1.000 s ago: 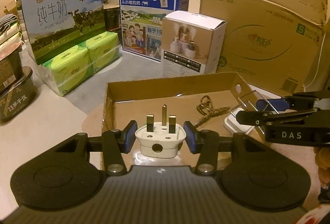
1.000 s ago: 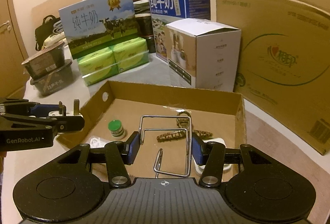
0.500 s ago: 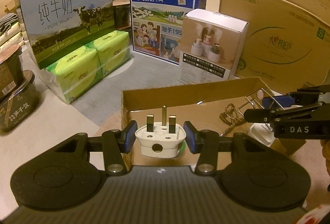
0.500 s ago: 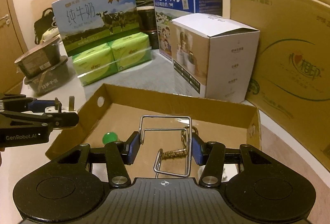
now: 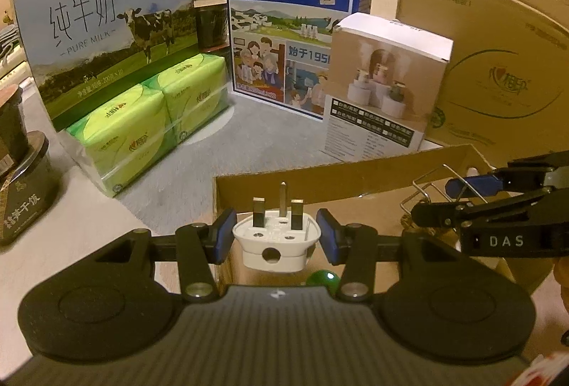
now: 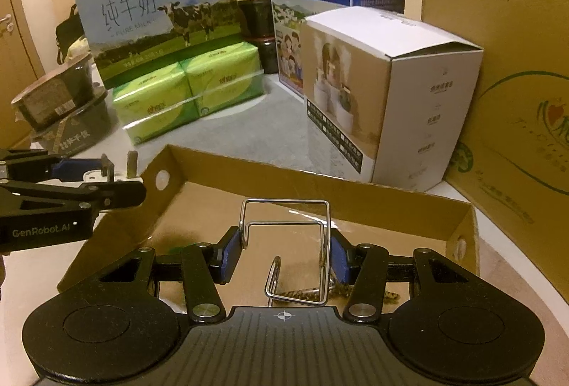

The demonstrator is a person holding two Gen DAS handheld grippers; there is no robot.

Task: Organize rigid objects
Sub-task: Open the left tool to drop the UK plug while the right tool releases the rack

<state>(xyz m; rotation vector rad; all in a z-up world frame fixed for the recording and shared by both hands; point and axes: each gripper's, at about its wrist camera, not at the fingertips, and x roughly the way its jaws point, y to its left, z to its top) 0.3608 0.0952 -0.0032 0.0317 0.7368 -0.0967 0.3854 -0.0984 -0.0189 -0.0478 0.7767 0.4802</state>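
A white three-pin plug (image 5: 275, 244) sits pins-up between the blue pads of my left gripper (image 5: 275, 236), which is shut on it, just over the near left corner of a shallow cardboard tray (image 5: 355, 178). My right gripper (image 6: 284, 256) is shut on a bent wire metal holder (image 6: 284, 224) above the same tray (image 6: 320, 183). In the right wrist view the left gripper (image 6: 110, 180) with the plug (image 6: 94, 175) hangs at the tray's left edge. The left wrist view shows the right gripper (image 5: 432, 201) and wire holder (image 5: 428, 178) at the right.
Inside the tray lie a small green round thing (image 5: 322, 278) and a braided cord (image 6: 302, 295). Behind stand two milk cartons (image 5: 106, 41) (image 5: 291, 27), green tissue packs (image 5: 153, 123), a white product box (image 6: 387, 94), a large cardboard box (image 6: 505, 66) and dark food tubs (image 6: 60, 108).
Both grippers have moved forward over the tray with their loads still held; the boxes at the back look nearer. In the left wrist view the tray has slid right.
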